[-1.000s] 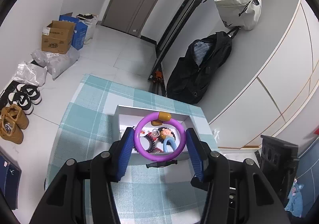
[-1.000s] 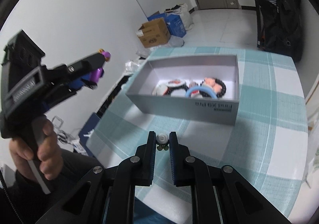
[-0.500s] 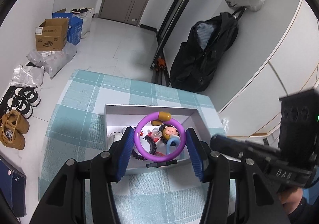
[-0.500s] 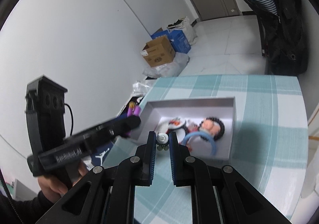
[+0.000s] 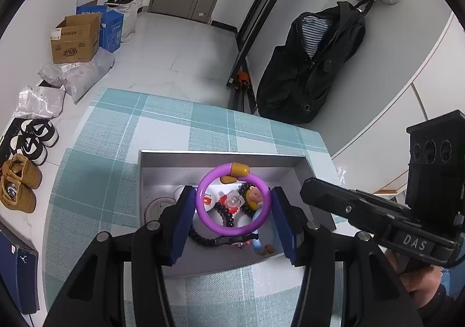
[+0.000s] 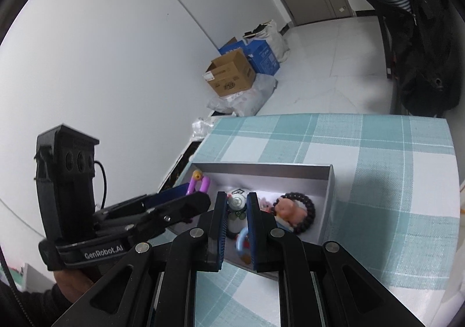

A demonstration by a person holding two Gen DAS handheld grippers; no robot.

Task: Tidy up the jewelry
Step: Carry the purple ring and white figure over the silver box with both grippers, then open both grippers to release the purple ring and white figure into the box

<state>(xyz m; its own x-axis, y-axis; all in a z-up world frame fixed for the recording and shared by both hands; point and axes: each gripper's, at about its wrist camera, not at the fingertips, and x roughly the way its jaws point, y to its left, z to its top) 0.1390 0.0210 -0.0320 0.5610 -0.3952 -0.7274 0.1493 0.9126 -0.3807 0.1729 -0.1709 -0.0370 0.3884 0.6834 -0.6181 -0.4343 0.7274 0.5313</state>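
My left gripper [image 5: 232, 205] is shut on a purple bangle [image 5: 207, 219] with a mustard bead, held over the grey jewelry box [image 5: 221, 157]. The bangle also shows in the right wrist view [image 6: 203, 184]. My right gripper [image 6: 237, 205] is shut on a small white bead charm [image 6: 236, 202], held over the same box [image 6: 261, 171]. Inside the box lie a dark bead bracelet with a doll face [image 6: 295, 209], a light blue ring [image 6: 242, 239] and a black bead string [image 5: 203, 238]. The right gripper's body [image 5: 377, 216] reaches in from the right in the left wrist view.
The box sits on a teal checked tablecloth [image 5: 116, 152]. On the floor are cardboard boxes [image 5: 75, 39], plastic bags [image 5: 78, 74] and shoes [image 5: 20, 178]. A black jacket [image 5: 311, 65] hangs by the table's far right corner. The left gripper's body [image 6: 87, 210] is close on the left.
Both grippers have moved forward over the box with their items held. The right gripper has come in beside the left one.
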